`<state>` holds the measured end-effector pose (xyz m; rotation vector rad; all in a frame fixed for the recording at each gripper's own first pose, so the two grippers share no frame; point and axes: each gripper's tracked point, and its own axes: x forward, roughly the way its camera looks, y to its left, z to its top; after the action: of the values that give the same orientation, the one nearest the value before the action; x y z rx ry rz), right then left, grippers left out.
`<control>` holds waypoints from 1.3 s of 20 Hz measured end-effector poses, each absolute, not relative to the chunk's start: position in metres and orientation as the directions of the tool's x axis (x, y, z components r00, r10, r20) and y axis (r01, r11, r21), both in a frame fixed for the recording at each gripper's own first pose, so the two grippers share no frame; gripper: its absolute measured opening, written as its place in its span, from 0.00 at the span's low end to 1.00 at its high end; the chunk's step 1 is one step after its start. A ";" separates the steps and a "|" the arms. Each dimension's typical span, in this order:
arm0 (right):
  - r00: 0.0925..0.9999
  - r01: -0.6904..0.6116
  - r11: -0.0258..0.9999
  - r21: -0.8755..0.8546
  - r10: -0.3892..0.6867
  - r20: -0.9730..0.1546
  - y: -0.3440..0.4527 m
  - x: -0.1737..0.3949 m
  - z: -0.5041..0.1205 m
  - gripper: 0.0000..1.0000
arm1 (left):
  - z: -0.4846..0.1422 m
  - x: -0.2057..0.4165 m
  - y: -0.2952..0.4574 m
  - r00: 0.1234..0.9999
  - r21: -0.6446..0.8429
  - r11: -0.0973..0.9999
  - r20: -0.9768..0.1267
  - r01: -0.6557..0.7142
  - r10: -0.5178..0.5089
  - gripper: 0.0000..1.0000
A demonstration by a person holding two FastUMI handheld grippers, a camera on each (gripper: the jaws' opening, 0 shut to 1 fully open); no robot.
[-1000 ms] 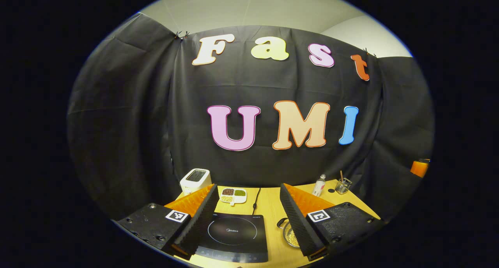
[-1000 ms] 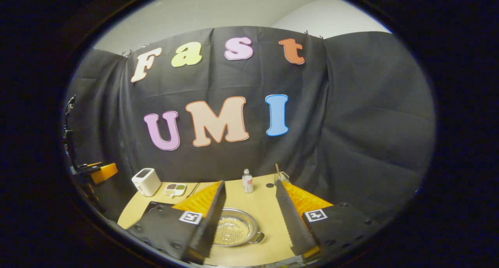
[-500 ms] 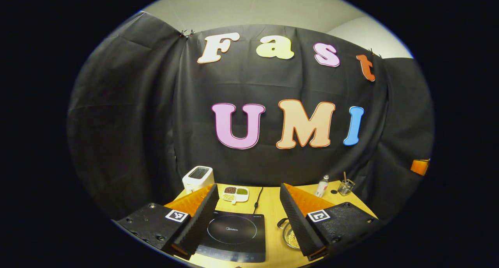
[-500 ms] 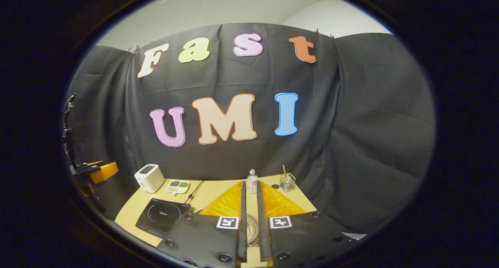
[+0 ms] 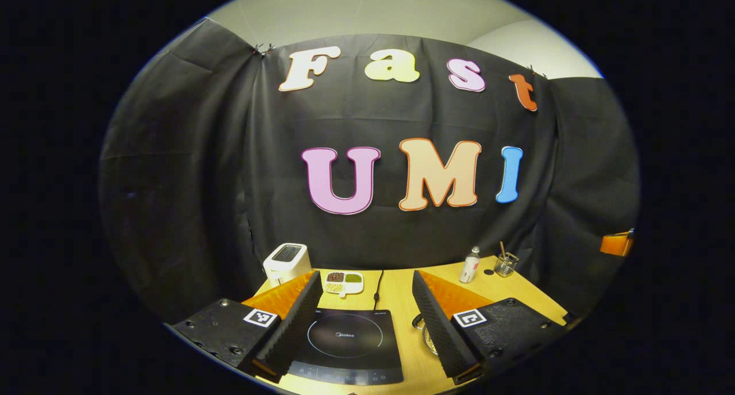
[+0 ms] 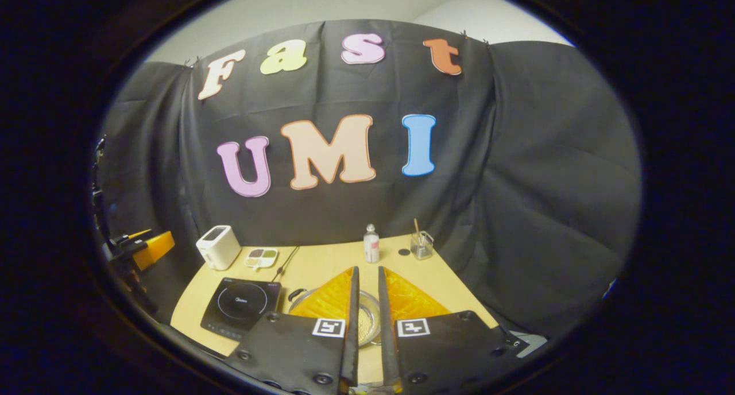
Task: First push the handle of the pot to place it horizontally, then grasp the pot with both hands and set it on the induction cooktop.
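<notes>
change: the right claw, wide apart a second ago, now has its fingers drawn nearly together, hanging above the pot; left claw unchanged.
left claw: fingers wide apart, over the induction cooktop.
writing: small pale logo mid-cooktop, too small to make out; square black-and-white markers on both claws.
pot: shallow, silvery, pale grains inside, dark loop handle toward the cooktop.
where: on the wooden surface, just right of the cooktop.
</notes>
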<state>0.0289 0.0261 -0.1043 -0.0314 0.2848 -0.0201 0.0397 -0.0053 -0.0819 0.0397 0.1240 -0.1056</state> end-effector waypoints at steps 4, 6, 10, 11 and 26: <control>0.920 0.003 1.000 0.002 -0.002 -0.393 0.032 0.021 -0.153 0.14 | -0.100 0.036 -0.004 0.982 0.016 0.993 -0.154 0.113 -0.110 0.95; 0.887 0.004 0.999 0.037 0.014 -0.462 0.035 0.020 -0.183 0.14 | -0.109 0.034 0.003 0.981 0.015 0.995 -0.170 0.097 -0.093 0.92; 0.791 0.017 0.996 0.085 0.039 -0.610 0.038 0.020 -0.241 0.13 | -0.115 0.033 0.016 0.983 0.045 0.998 -0.177 0.052 -0.043 0.92; 0.756 0.031 0.994 0.108 0.047 -0.652 0.036 0.019 -0.256 0.13 | -0.114 0.035 0.019 0.985 0.049 0.998 -0.172 0.038 -0.029 0.92; 0.288 0.263 0.915 0.305 0.227 -0.930 0.015 0.009 -0.436 0.13 | -0.132 0.058 -0.006 0.973 0.090 0.992 -0.202 -0.094 0.110 0.93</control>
<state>0.0089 0.0150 -0.4365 0.4446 1.2913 -0.0248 0.0584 -0.0059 -0.1319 0.0797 0.2080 0.1032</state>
